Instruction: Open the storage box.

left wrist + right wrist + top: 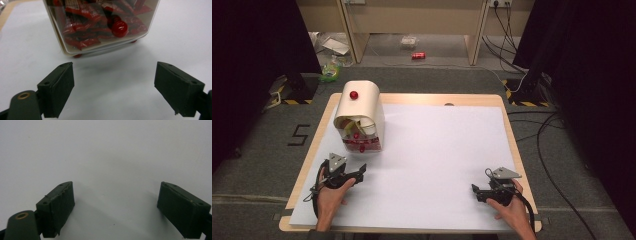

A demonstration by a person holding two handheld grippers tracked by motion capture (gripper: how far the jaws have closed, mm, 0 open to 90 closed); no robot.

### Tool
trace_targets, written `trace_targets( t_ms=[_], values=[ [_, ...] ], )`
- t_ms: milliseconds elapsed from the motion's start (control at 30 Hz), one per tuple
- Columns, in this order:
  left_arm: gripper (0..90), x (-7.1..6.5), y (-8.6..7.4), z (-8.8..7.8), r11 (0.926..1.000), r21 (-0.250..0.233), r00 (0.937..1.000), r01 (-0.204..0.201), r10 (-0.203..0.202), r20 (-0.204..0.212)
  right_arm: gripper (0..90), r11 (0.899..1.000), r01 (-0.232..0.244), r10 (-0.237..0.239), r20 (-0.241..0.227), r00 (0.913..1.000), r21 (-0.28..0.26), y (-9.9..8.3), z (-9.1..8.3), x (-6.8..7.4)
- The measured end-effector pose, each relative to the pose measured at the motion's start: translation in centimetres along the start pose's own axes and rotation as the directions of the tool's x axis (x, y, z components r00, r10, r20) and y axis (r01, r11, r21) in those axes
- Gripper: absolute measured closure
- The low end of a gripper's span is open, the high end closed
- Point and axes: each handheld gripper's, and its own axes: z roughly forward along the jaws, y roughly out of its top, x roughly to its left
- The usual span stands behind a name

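Light falls evenly from above onto the white sheet (442, 150), which is bright while the room's sides sink into black. The high view is soft and slightly grainy. In the left gripper view the clear box (100, 25) casts a grey shadow toward the camera, and its red knob (119, 28) carries a small glare spot. Both gripper views blur slightly up close.

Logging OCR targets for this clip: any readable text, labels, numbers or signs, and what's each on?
"5": dark mark on the grey floor left of the table.
Red packets inside the clear-fronted container: pale print, too blurred to read.
Red can on the floor beyond the table: too small to read.
White sheet and both hand-held grippers: no text seen.
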Motion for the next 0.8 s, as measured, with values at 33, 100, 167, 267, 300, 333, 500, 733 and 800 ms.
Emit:
trace_targets(
  t_ms=[33, 100, 167, 267, 300, 333, 500, 733, 800],
  values=[
    [18.1, -0.2, 0.1, 0.0, 0.9999, -0.009, 1.0, -0.006, 0.006, -0.004, 14.5, 1.0, 0.0, 0.0, 0.0, 1.0, 0.001, 0.0, 0.0, 0.0],
    [23.8, -0.7, 0.3, -0.1, 0.9985, -0.054, 0.9998, -0.008, 0.007, -0.018, 14.5, 1.0, 0.0, 0.0, -0.001, 1.0, 0.0, 0.0, 0.0, 0.0],
    [28.0, -0.8, 0.4, -0.1, 0.9977, -0.068, 0.9996, -0.006, 0.004, -0.027, 14.5, 1.0, 0.0, 0.0, 0.0, 1.0, 0.002, 0.0, 0.0, 0.0],
    [32.4, -0.9, 0.6, 0.0, 0.9944, -0.102, 0.998, 0.028, -0.033, -0.055, 14.5, 1.0, 0.0, 0.0, 0.0, 1.0, 0.001, 0.0, 0.0, 0.0],
    [35.5, -0.9, 0.6, 0.0, 0.9944, -0.102, 0.998, 0.028, -0.033, -0.055, 14.5, 1.0, 0.0, 0.0, 0.0, 1.0, 0.001, 0.0, 0.0, 0.0],
    [39.3, -1.1, 0.9, 0.0, 0.9935, -0.113, 0.9964, 0.017, -0.026, -0.081, 14.4, 1.0, -0.001, 0.001, -0.001, 1.0, 0.002, 0.0, 0.0, 0.0],
    [49.4, -1.7, 1.5, 0.5, 0.9903, -0.138, 0.9919, 0.018, -0.035, -0.122, 14.5, 1.0, 0.0, 0.0, -0.001, 1.0, 0.001, 0.0, 0.0, 0.0],
    [60.9, -3.1, 1.8, 1.4, 0.9894, -0.145, 0.9776, -0.006, -0.025, -0.209, 14.4, 1.0, -0.002, 0.002, -0.001, 1.0, 0.003, 0.0, 0.0, 0.0],
    [62.1, -3.2, 1.8, 1.5, 0.9885, -0.151, 0.9727, 0.007, -0.042, -0.228, 14.5, 1.0, 0.001, -0.001, 0.0, 1.0, 0.001, 0.0, 0.0, 0.0]
  ],
)
